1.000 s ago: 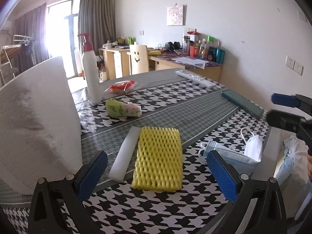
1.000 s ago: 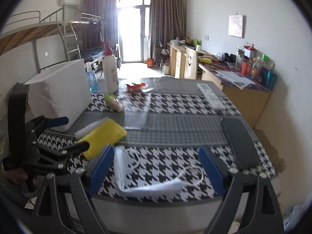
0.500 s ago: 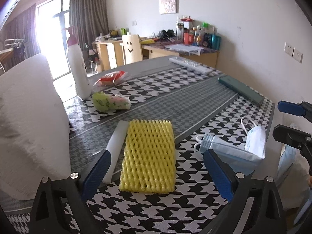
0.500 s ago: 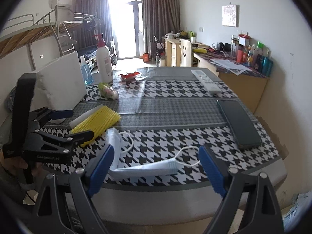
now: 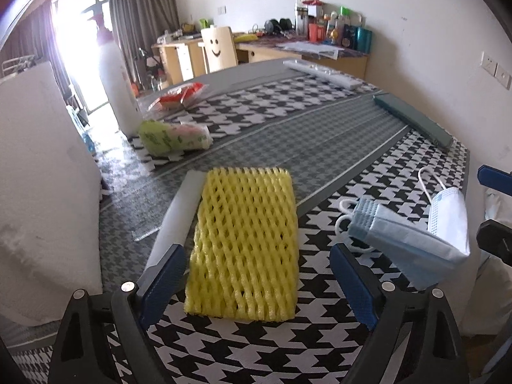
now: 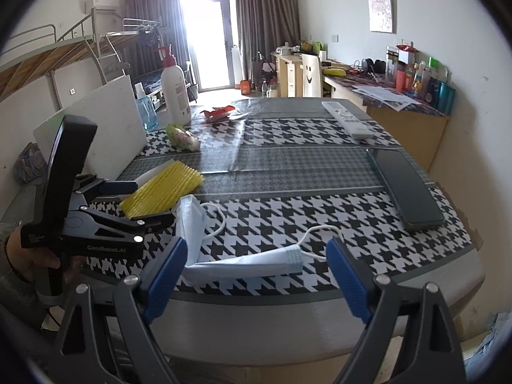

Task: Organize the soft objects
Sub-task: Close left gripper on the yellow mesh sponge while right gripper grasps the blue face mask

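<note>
Yellow foam netting [image 5: 244, 243] is lying flat on the table [image 5: 320, 147], right between the left gripper [image 5: 257, 283]'s jaws, which have just been narrowing but are gripping nothing. Right gripper [image 6: 257, 278] is hanging wide open over the mask [image 6: 243, 260]. Risk: netting's so flat the jaws could skid over it, or snag the white foam strip [image 5: 179, 211] touching it.

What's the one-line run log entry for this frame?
left tool: open, jaws just closing, straddling yellow foam net, no contact | right tool: open over face mask | nothing held
</note>
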Demonstrator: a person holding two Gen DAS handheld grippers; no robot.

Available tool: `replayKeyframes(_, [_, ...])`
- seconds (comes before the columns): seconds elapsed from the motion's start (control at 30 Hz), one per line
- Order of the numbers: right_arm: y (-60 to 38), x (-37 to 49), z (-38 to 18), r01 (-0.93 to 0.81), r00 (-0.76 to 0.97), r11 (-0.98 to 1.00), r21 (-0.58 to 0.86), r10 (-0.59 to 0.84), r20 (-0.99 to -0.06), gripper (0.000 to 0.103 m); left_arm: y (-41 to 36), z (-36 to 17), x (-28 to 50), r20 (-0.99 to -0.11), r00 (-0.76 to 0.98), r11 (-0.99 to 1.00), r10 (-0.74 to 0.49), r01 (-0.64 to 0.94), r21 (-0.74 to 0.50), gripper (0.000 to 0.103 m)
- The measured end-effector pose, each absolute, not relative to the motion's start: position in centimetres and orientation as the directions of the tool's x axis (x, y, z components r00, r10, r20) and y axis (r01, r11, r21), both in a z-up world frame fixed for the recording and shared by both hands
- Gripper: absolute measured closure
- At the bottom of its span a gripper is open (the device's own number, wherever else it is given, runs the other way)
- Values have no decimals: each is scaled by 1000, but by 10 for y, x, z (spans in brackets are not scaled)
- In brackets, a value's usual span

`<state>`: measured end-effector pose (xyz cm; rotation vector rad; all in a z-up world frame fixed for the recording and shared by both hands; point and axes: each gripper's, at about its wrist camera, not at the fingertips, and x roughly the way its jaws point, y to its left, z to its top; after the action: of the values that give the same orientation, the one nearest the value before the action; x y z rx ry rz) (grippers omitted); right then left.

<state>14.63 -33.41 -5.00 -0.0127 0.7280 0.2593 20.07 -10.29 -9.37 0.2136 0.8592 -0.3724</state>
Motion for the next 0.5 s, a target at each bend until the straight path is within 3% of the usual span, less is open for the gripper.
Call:
replayKeyframes(0.37, [-328, 145, -54, -264, 693, 960, 91, 254, -674, 12, -103, -100, 207, -791, 563, 916, -239, 400, 8, 17])
replayKeyframes(0.43, [-326, 146, -57, -268, 685, 959, 92, 257, -682, 12, -103, -99, 206, -788, 567, 917, -239, 399, 8, 24])
replayKeyframes(0.5, [-324, 146, -58, -271, 680, 958, 94, 260, -685, 12, -102, -97, 205, -781, 575, 917, -244, 398, 6, 42])
